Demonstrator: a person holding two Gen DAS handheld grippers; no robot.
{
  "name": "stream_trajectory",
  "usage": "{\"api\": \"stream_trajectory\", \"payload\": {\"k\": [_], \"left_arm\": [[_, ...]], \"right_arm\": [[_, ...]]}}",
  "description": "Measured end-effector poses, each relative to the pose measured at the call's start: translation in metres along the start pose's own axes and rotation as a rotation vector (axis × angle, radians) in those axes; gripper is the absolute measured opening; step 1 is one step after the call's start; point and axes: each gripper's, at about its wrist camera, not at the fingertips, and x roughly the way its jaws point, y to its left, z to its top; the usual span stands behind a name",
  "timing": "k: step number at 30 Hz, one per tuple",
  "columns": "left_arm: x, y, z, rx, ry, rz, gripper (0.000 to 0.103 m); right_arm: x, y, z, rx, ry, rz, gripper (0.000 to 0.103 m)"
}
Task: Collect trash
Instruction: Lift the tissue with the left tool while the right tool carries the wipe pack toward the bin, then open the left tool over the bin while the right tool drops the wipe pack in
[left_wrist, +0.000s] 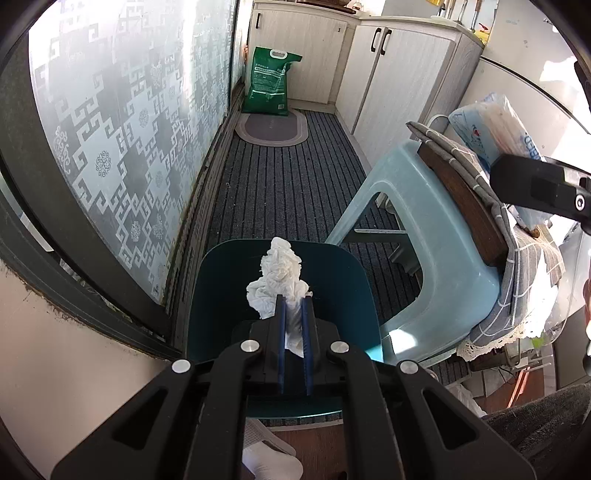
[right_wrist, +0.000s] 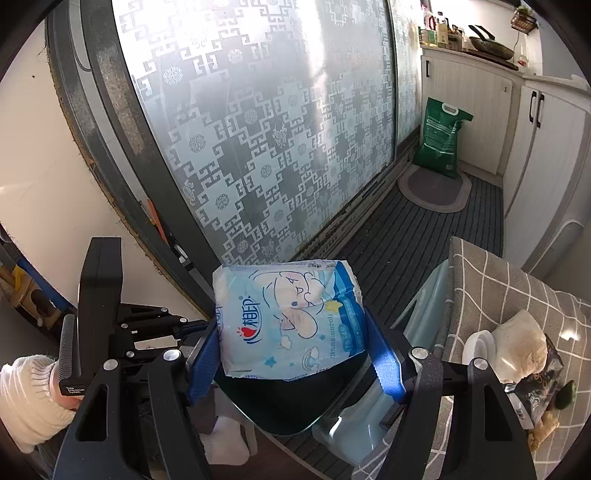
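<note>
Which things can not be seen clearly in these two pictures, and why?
- Left wrist view: bin bottom, hidden by crumpled tissue and left gripper.
- Right wrist view: bin interior, covered by tissue pack in right gripper.
- Green bag text: too small.

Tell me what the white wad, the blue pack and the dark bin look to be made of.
White wad: looks like soft tissue paper, matte, crumpled into fine creases. Blue pack: thin plastic film, glossy, with printed cartoon art and a crimped seam. Dark bin: probably hard plastic, smooth teal wall with a slight sheen and a thin moulded rim.
</note>
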Motion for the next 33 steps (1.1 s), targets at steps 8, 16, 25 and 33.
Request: {"api": "stream_trajectory", "payload": {"k": [8,16,25,33], "left_arm": [[0.022,0.013,-0.013,-0.012,0.069,0.018,0.009],[0.052,0.018,-0.029,0.005,0.158,0.032,0.009],[0.067,0.018,-0.039,0.026,0.206,0.027,0.009],[0.061,0.019,-0.037,0.019,0.186,0.032,0.022]], "right_arm": [[0.015,0.004,0.000,0.007,0.025,0.010,0.072],[0.032,0.009,0.000,0.006,0.063,0.014,0.072],[0.054,0.008,-0.007,0.016,0.118,0.003,0.072],[0.067,0.004,-0.010,0.027,0.149,-0.005,0.072]]}}
